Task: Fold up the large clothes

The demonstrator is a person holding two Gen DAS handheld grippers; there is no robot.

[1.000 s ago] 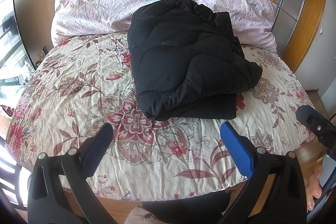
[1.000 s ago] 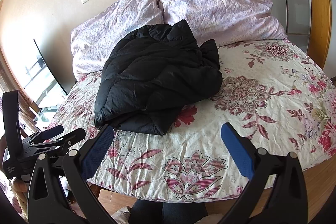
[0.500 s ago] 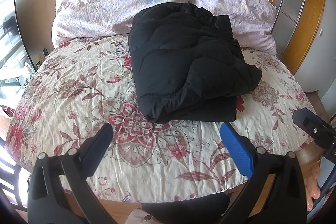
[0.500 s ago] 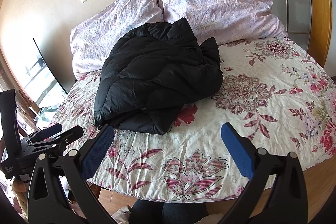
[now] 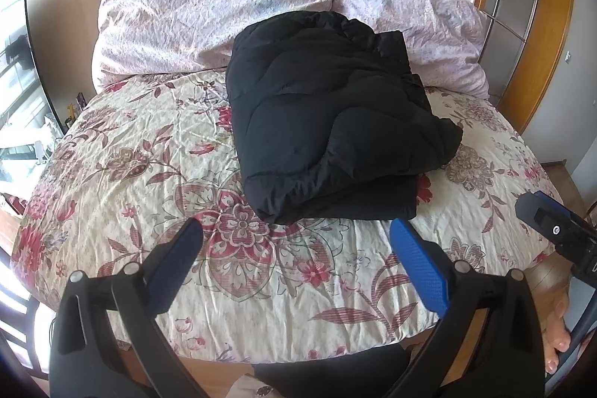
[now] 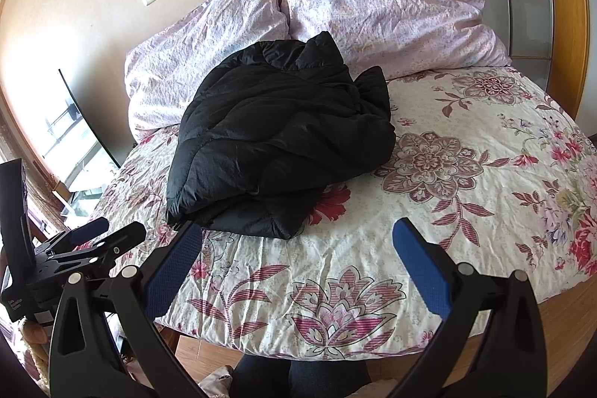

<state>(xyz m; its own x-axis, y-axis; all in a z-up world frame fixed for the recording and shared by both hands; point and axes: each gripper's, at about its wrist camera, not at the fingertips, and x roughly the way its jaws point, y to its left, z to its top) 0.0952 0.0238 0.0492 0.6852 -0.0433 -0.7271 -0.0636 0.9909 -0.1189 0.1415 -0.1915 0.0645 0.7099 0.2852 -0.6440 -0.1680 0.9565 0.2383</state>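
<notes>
A black puffy jacket [image 5: 328, 122] lies folded in a thick bundle in the middle of the bed [image 5: 130, 174], its far end against the pillows. It also shows in the right wrist view [image 6: 276, 140]. My left gripper [image 5: 296, 241] is open and empty, held above the bed's near edge, short of the jacket. My right gripper [image 6: 298, 241] is open and empty, also near the bed's front edge, just in front of the jacket's near corner. Each gripper shows at the side of the other's view.
Two lilac pillows [image 5: 209, 10] lean on the wall behind the jacket. A wooden frame with glass panels [image 5: 522, 25] stands at the right. A glass shelf [image 6: 74, 144] is at the bed's left side. The floral sheet [image 6: 466, 181] lies bare right of the jacket.
Both grippers have drawn back and tilted slightly, so the jacket sits a little lower in both views. The jacket has not moved. Both grippers stay open.
</notes>
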